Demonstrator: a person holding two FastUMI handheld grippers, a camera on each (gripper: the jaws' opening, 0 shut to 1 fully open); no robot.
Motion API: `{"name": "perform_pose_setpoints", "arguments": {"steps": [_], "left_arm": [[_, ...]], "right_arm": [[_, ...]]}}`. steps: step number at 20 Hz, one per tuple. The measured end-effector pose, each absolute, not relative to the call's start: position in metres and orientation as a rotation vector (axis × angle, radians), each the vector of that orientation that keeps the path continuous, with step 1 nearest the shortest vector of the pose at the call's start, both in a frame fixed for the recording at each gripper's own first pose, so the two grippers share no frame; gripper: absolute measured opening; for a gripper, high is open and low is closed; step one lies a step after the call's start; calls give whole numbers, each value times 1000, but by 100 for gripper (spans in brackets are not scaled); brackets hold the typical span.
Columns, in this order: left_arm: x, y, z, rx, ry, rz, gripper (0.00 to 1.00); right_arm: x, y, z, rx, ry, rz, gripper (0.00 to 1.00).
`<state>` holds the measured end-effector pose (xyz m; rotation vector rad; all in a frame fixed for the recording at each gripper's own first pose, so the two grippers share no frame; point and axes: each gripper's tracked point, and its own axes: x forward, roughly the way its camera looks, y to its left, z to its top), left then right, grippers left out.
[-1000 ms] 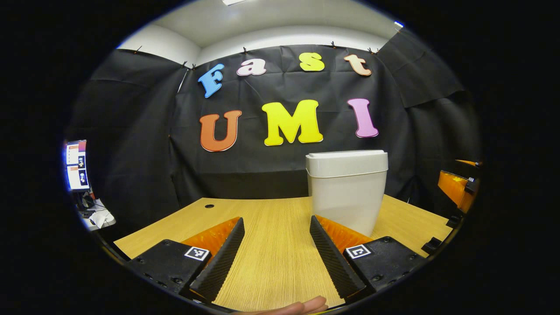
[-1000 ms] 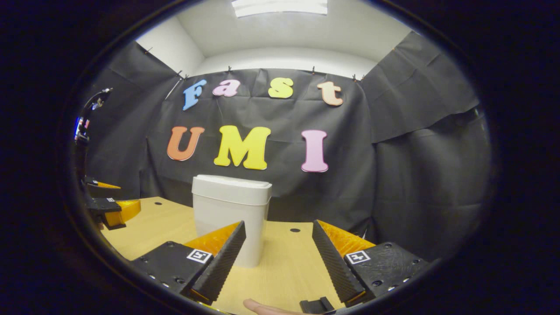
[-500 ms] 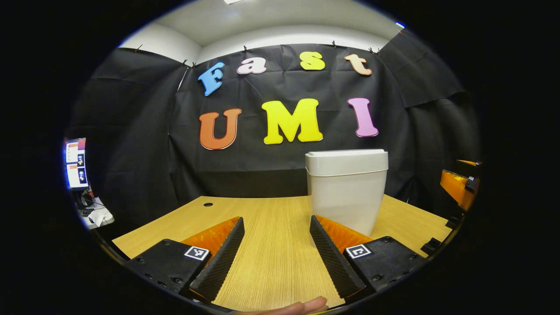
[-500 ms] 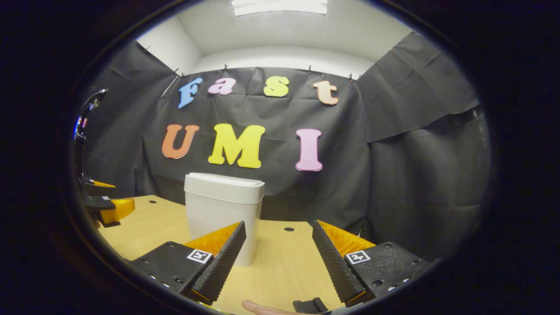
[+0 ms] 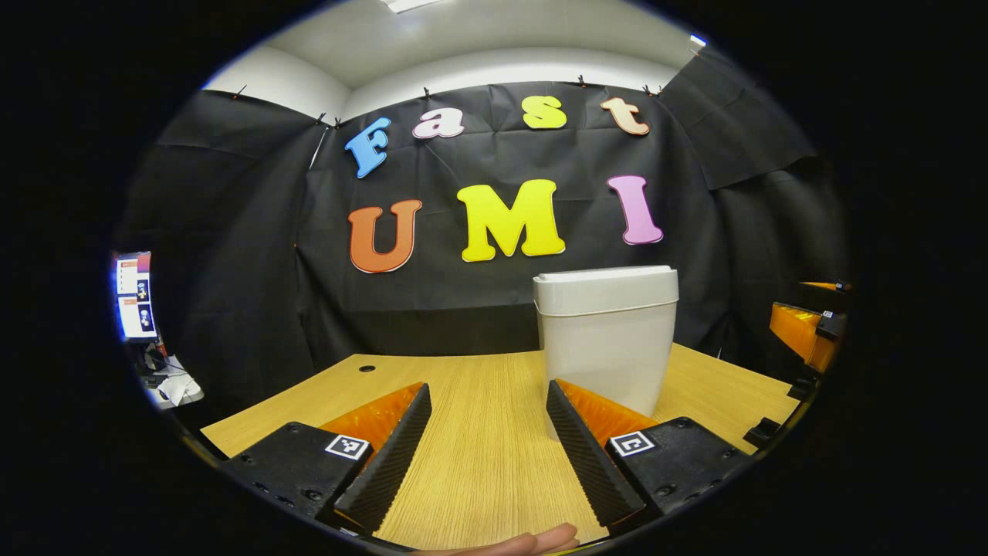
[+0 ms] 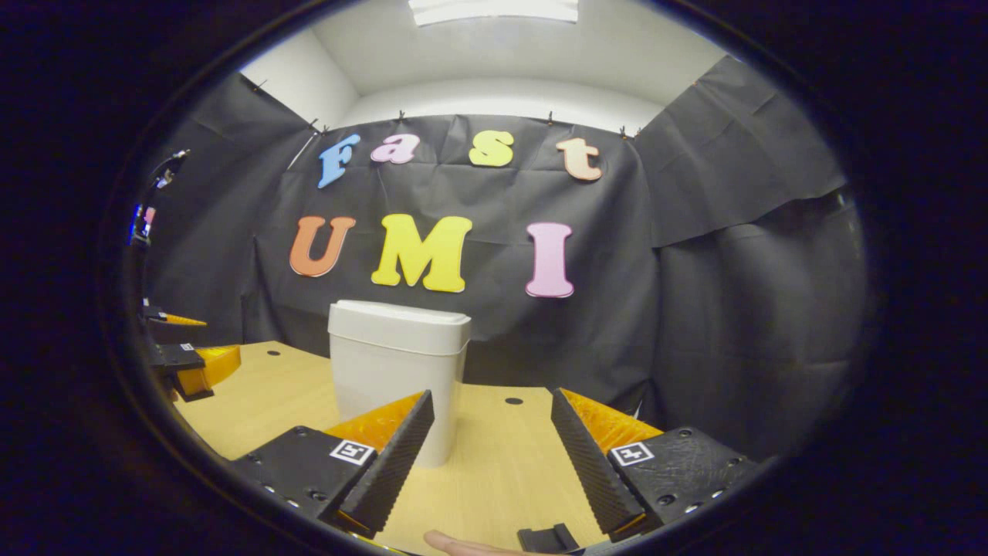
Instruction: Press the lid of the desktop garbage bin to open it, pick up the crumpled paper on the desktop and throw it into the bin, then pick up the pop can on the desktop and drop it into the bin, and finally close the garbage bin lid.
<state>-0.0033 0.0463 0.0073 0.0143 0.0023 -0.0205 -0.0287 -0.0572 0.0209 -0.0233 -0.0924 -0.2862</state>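
Note:
A white desktop bin (image 5: pixel 606 340) stands on the wooden table (image 5: pixel 478 448) with its lid (image 5: pixel 606 279) down. In the left gripper view it is ahead and slightly right of my left gripper (image 5: pixel 488 452), which is open with nothing between its fingers. In the right gripper view the same bin (image 6: pixel 397 378) with its lid (image 6: pixel 400 313) stands ahead and to the left of my right gripper (image 6: pixel 491 455), also open and holding nothing. The other gripper (image 6: pixel 189 363) shows at the far left of that view, and the other gripper (image 5: pixel 806 332) at the far right of the left gripper view.
A cable hole (image 5: pixel 367 368) marks the table's far left, another cable hole (image 6: pixel 513 401) lies behind the bin. A monitor and clutter (image 5: pixel 139 297) sit beyond the table's left edge. A fingertip (image 5: pixel 532 539) shows at the bottom of the left gripper view.
Both cameras shifted slightly. The bin sits a little lower and further left in the left gripper view. Both grippers stay open, and the bin lid stays down.

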Motion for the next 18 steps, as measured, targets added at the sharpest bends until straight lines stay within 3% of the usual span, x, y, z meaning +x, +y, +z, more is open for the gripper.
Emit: {"name": "perform_pose_setpoints", "arguments": {"steps": [18], "left_arm": [[5,36,4,26,20,-29,97]], "right_arm": [[-26,-46,14,-65,-71,-264,95]]}}
